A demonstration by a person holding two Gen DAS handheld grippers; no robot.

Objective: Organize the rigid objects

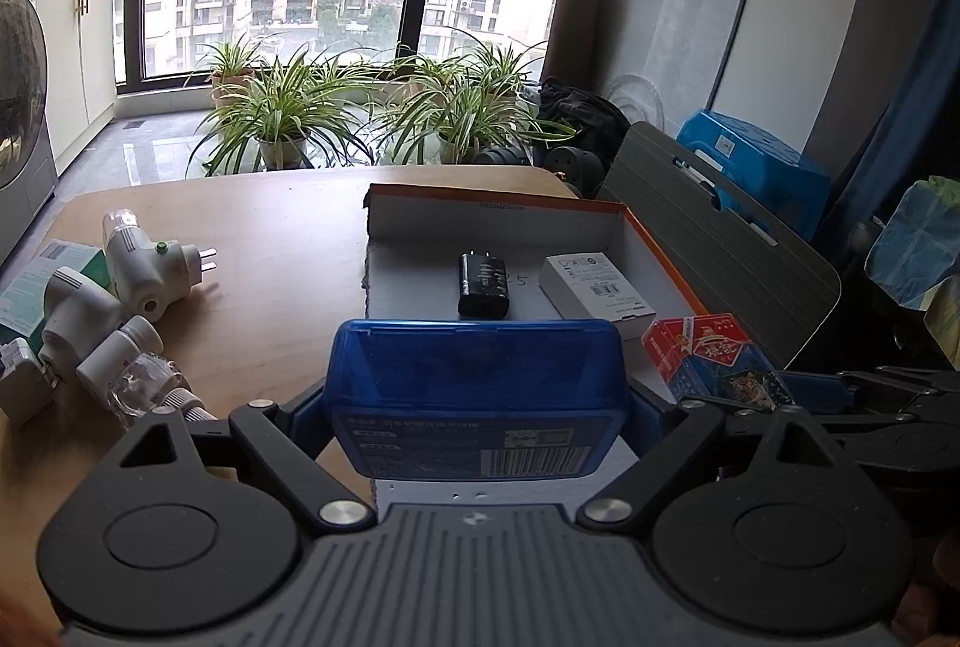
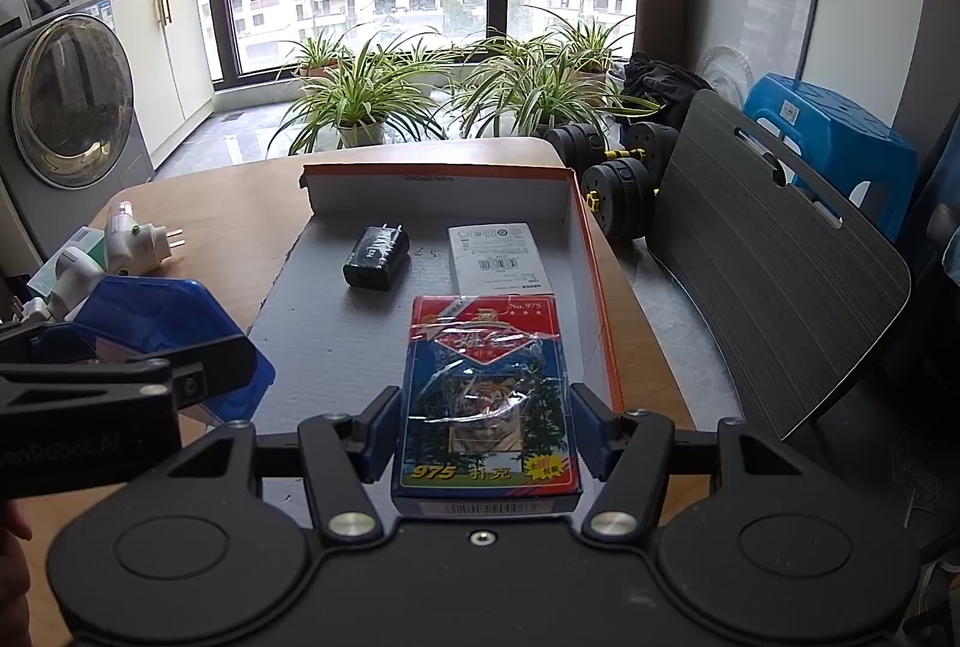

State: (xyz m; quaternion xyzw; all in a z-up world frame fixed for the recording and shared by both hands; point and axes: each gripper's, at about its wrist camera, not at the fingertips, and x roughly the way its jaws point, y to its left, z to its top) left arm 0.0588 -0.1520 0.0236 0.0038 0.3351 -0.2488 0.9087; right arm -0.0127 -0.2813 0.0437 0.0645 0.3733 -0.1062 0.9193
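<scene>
Over the cardboard tray: black charger, white box already in. My left gripper clamps blue case, right gripper clamps card pack; white plug adapters remain on table.

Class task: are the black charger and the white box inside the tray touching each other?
Apart. The right wrist view shows bare tray floor between the black charger and the white box.

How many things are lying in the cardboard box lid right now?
2: a black charger near the middle back, and a white box to its right by the orange-edged wall. The blue case and card pack are clamped in the claws.
</scene>
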